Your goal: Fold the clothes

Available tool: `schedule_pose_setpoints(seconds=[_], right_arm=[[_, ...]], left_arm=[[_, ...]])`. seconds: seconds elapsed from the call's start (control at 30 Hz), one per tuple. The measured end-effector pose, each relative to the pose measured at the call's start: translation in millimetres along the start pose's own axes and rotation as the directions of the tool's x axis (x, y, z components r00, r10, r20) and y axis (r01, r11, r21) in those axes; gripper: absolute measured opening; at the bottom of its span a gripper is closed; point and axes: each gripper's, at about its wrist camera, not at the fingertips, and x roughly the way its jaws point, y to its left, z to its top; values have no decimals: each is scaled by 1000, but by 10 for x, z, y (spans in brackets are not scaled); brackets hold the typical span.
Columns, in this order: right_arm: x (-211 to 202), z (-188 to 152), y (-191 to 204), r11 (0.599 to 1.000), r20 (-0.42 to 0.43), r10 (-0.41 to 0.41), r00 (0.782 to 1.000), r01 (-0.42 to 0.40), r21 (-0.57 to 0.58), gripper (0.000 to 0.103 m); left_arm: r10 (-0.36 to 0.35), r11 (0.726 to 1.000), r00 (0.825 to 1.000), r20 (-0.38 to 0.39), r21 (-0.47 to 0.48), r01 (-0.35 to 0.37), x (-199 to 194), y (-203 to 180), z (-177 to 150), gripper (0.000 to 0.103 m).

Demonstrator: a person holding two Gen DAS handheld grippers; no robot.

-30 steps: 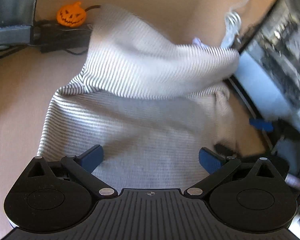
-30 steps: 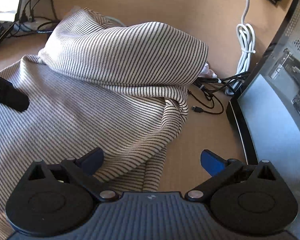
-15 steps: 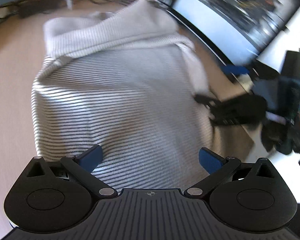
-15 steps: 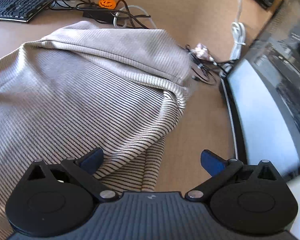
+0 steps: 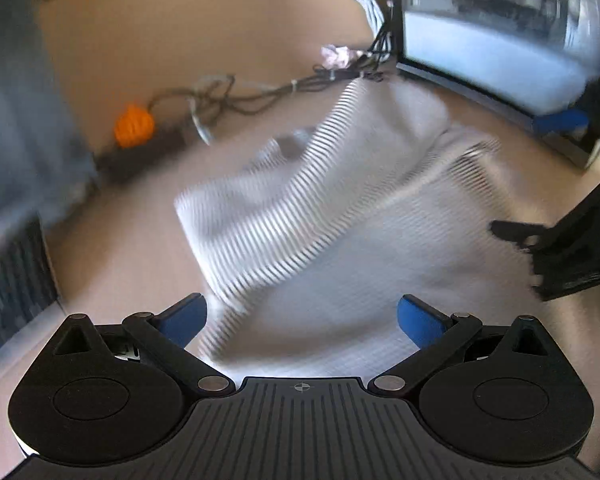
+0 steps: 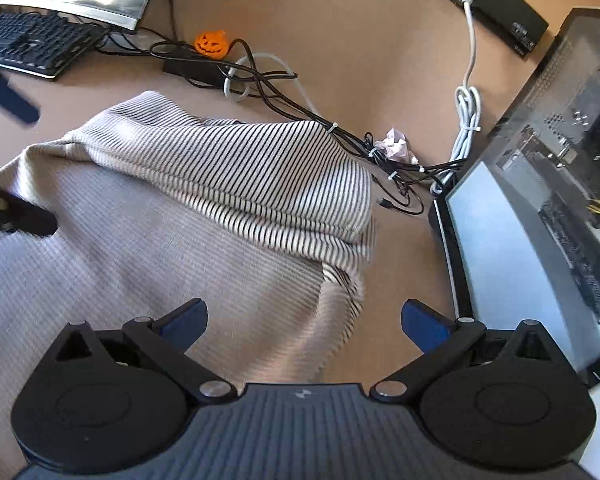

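brown desk (image 5: 148, 32) under a blurred left view: striped shirt (image 5: 340, 216) lies partly doubled over, left gripper (image 5: 302, 318) spread and empty above it. right view: right gripper (image 6: 304, 318) likewise spread over the shirt's edge; one fold lies across, further folds appear outstanding.

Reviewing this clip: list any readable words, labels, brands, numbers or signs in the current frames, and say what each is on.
No text can be read in either view.
Black bar at the far desk edge: small pale marks near its right end, too small to read.
Keyboard: key legends too small to read.
Right gripper body: a small embossed emblem, not lettering.
Left gripper body: a small crosshair mark only.
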Motion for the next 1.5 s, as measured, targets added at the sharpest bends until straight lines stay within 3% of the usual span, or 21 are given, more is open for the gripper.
schedule_pose_setpoints(seconds=[0.13,0.2,0.33,0.43,0.5,0.63,0.73,0.8,0.83,0.9,1.0,1.03,1.1,1.17,1.3,1.5], right_arm=[[232,-3,79,1000,3,18,1000,-18,-21,103],[251,-11,104,999,12,22,1000,-21,-26,103],[248,-44,46,998,4,48,999,-48,38,103],[235,-53,26,995,-5,43,999,-42,87,103],[228,-52,49,996,-1,28,1000,-28,81,103],[205,-35,132,999,6,-11,1000,10,46,103],[177,-14,224,999,16,-50,999,50,1,103],[155,10,317,997,35,-66,997,68,-36,103],[140,19,371,995,47,-75,996,77,-56,103],[106,29,475,991,70,-91,993,97,-88,103],[87,13,521,987,100,-100,990,111,-112,103],[80,-2,513,988,106,-99,989,110,-108,103],[73,-39,487,990,120,-94,988,106,-97,103],[65,-82,458,991,136,-90,987,102,-85,103],[51,-148,444,992,160,-93,983,105,-66,103],[67,-148,397,995,163,-58,985,71,-73,103]], left_arm=[[138,982,990,-24,135,-134,374,-1,139,103],[198,971,980,-22,142,-193,477,84,159,103],[285,958,959,16,-38,-284,343,560,248,103],[361,911,932,45,-231,-342,56,1013,253,103],[408,865,912,52,-342,-367,-119,1300,218,103],[583,700,813,9,-515,-496,-403,1841,24,103],[616,593,783,-80,-607,-528,-561,2256,-193,103],[611,567,783,-116,-626,-535,-639,2402,-331,103],[586,582,803,-108,-634,-510,-663,2406,-370,103],[510,647,858,-58,-631,-428,-703,2316,-407,103],[349,794,937,23,-539,-282,-532,1955,-279,103],[303,827,953,31,-505,-246,-450,1831,-221,103],[257,864,966,29,-455,-217,-258,1627,-102,103],[240,886,971,22,-414,-209,-38,1449,56,103],[261,895,965,-30,-368,-253,388,1255,342,103],[453,857,885,-110,-220,-466,814,1125,466,103]])
